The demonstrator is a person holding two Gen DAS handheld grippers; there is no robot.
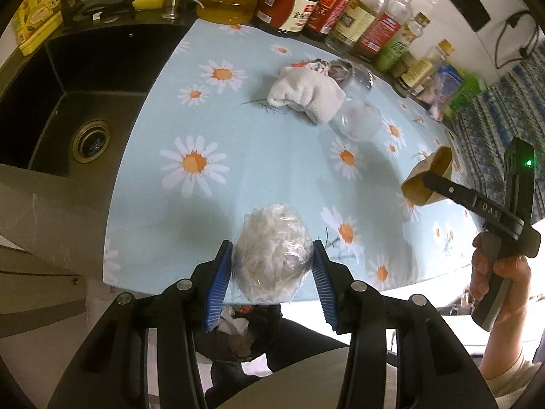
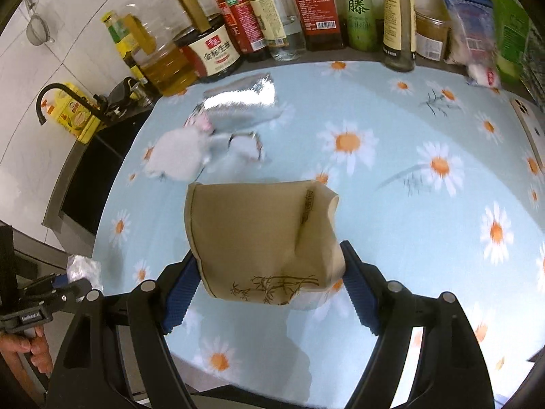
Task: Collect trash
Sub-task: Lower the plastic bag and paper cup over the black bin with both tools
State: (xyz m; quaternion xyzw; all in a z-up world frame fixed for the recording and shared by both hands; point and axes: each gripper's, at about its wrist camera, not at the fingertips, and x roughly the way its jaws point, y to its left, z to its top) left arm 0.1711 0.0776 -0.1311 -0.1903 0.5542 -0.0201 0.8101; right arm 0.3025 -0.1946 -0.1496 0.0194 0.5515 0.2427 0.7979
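My left gripper (image 1: 272, 272) is shut on a crumpled clear plastic bag (image 1: 270, 255) with whitish stuff inside, held over the front edge of the daisy-print counter cloth (image 1: 238, 143). Below it sits a dark trash bin (image 1: 238, 334) with paper inside. My right gripper (image 2: 269, 276) is shut on a tan tissue pack (image 2: 259, 238) with a bamboo drawing, lifted above the cloth (image 2: 391, 204). In the left wrist view, the right gripper (image 1: 425, 177) holds that tan pack (image 1: 432, 173) at the right. A white cloth (image 1: 303, 93) and clear plastic wrappers (image 1: 357, 119) lie farther back.
Several oil and sauce bottles (image 1: 289, 3) line the back wall. A black sink (image 1: 78, 102) lies left of the cloth. A silvery foil bag (image 2: 242, 105) and white cloth (image 2: 177, 153) lie mid-counter. Snack packets (image 2: 473, 30) sit at the back right. A hand (image 1: 500, 283) grips the right tool.
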